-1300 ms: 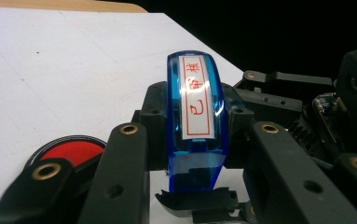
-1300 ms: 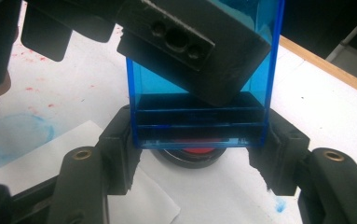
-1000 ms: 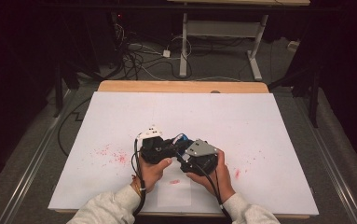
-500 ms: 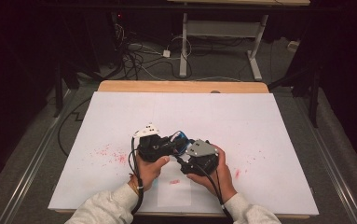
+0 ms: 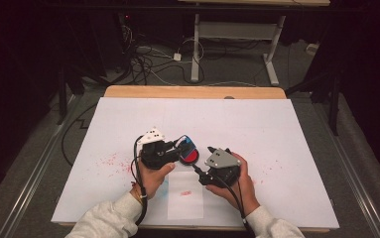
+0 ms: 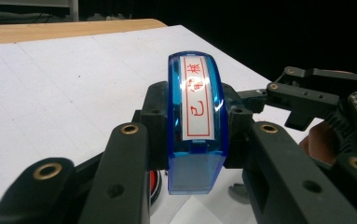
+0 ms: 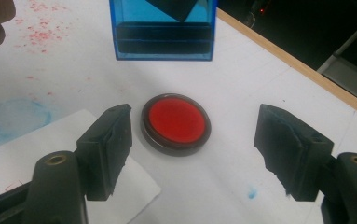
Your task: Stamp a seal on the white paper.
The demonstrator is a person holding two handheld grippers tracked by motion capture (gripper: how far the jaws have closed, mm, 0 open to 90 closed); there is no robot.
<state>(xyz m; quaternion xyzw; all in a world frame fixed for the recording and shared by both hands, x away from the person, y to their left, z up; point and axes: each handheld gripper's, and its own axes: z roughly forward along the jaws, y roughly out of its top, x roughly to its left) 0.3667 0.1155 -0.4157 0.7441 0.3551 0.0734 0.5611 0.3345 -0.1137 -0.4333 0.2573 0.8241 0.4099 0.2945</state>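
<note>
Right gripper view: right gripper (image 7: 192, 149) jaws just opened, nothing gripped, ink pad (image 7: 176, 122) between them. Left gripper (image 6: 192, 135) clamps blue stamp (image 6: 195, 122), hovering just beyond pad. Lower stamp flat & centred onto pad; keep right jaws off the rim.

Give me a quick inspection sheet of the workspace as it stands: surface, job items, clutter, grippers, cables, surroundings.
Surface: white sheet over a wooden table, speckled with red ink, one blue smudge.
Job's things: blue stamp with a red-lettered label, held above the round red ink pad; small paper slip bearing a red mark.
Clutter: nothing seen.
Grippers: left hand-held gripper shut on the blue stamp; right hand-held gripper open, jaws either side of the red ink pad, not touching; they have just been opening.
Cables: one trails from each gripper; loose cables on the floor.
Surroundings: dark room, white desk frame behind.
</note>
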